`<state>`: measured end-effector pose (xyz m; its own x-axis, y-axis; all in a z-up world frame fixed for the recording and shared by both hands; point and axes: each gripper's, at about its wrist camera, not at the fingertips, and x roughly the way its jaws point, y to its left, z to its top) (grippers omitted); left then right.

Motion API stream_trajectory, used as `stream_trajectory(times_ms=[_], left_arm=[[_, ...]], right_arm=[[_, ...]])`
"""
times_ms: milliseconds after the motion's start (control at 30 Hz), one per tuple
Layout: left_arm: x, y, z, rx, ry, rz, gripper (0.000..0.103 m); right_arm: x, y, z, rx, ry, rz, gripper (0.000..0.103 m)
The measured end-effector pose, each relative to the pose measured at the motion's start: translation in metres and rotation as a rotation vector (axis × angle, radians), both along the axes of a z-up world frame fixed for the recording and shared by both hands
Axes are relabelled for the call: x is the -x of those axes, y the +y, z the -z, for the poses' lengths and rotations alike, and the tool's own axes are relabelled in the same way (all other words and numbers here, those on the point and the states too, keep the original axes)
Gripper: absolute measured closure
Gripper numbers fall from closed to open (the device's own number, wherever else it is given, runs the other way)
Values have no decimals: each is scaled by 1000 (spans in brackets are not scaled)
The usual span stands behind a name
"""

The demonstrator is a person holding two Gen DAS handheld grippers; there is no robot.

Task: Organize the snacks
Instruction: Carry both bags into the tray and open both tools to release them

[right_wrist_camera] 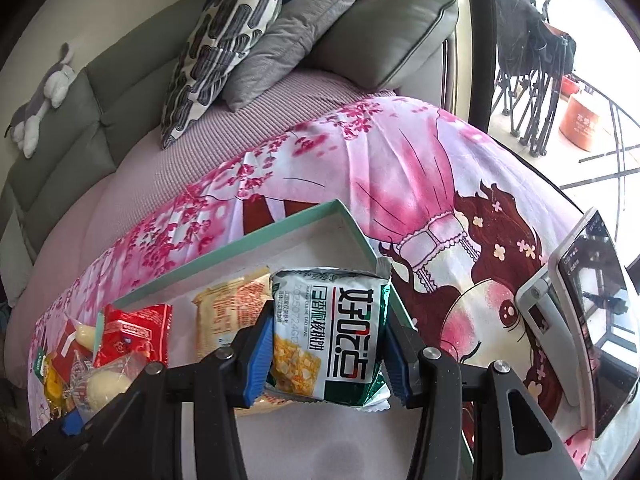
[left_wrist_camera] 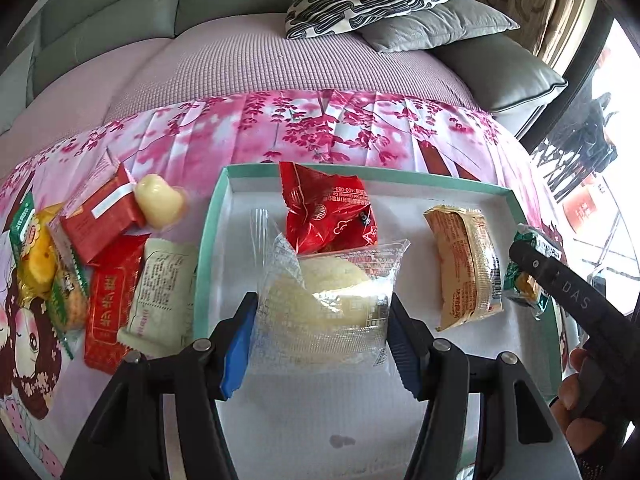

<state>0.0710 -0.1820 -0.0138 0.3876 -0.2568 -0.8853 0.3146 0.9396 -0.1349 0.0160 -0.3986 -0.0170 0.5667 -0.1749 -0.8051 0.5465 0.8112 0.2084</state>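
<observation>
Both hand-held grippers clamped | left [left_wrist_camera: 320,320]: clear packet [left_wrist_camera: 324,300] | right [right_wrist_camera: 326,344]: green packet [right_wrist_camera: 332,332], probably over tray [right_wrist_camera: 248,246]

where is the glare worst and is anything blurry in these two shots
Right wrist view: the window at upper right is blown out, and the phone screen reflects it. Left wrist view: window overexposed at right edge; clear-wrapped snack shines. Both show fisheye bending and dark corners; no real blur.

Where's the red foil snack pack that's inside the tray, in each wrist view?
Left wrist: red foil pack sits upper centre, at the tray's far edge, just behind the clear packet in the left claw.
Right wrist: red foil pack sits lower left, beside the tan packet.
Shared landmark: the teal-rimmed tray.
</observation>
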Motion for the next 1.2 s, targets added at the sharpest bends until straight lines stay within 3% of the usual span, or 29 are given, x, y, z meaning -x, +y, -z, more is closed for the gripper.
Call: stream_trajectory(times_ms=[667, 833, 1000, 1067, 1200], left_arm=[[-7, -1, 9, 9, 27, -9, 38], [-3, -1, 3, 5, 11, 4, 36], [0, 8, -9, 31, 1, -9, 24], [0, 12, -13, 29, -6, -22, 20], [-1, 22, -23, 41, -36, -63, 16]], right_arm=[[-12, 8, 14, 8, 75, -47, 51], [-11, 8, 9, 24, 72, -43, 35], [-11, 8, 6, 21, 62, -58, 31], [-10, 9, 3, 28, 57, -56, 19], [-7, 11, -6, 35, 27, -51, 11]])
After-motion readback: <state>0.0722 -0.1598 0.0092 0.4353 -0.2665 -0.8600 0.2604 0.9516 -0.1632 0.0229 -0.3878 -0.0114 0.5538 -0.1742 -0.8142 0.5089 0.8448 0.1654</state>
